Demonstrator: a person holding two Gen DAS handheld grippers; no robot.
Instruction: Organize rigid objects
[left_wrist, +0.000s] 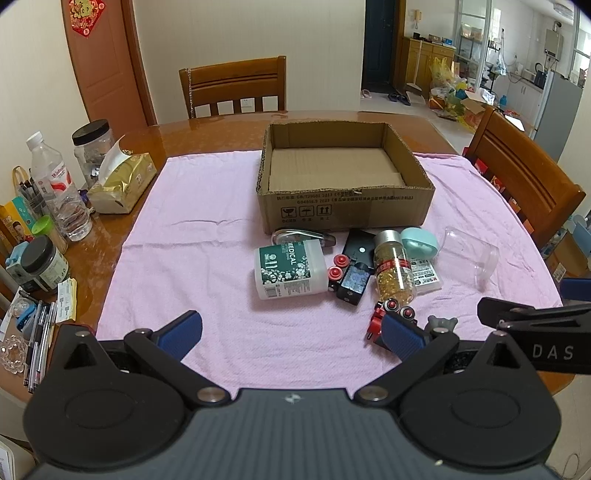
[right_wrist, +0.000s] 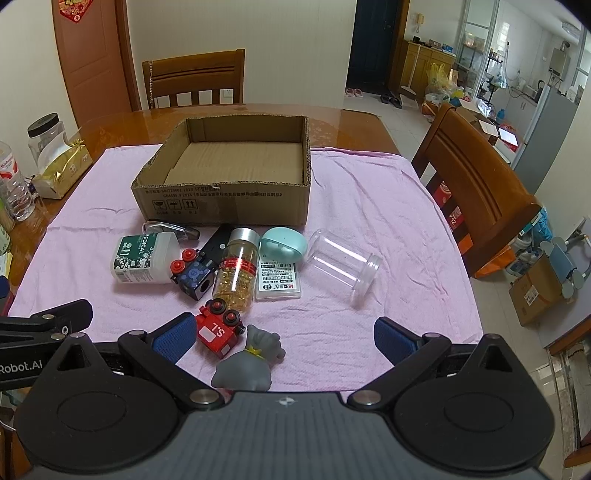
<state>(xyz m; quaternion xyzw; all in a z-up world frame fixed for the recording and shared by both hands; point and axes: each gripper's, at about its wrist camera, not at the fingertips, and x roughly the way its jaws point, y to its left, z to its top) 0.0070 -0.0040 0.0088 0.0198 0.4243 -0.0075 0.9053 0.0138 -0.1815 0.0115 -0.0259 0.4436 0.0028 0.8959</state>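
Both wrist views look low across the surface toward 12 o'clock, sharing the cardboard box (left_wrist: 345, 184) (right_wrist: 225, 177) and clutter.

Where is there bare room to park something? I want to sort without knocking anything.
Free: the pink cloth left of the cardboard box, the cloth right of the clear jar, and the box floor. Crowded: the cluster around the capsule bottle before the box.

boxes – 1 (right_wrist: 221, 206) | toy cars – 2 (right_wrist: 218, 328) | pill bottles – 1 (right_wrist: 238, 269) | clear jars – 1 (right_wrist: 343, 266)
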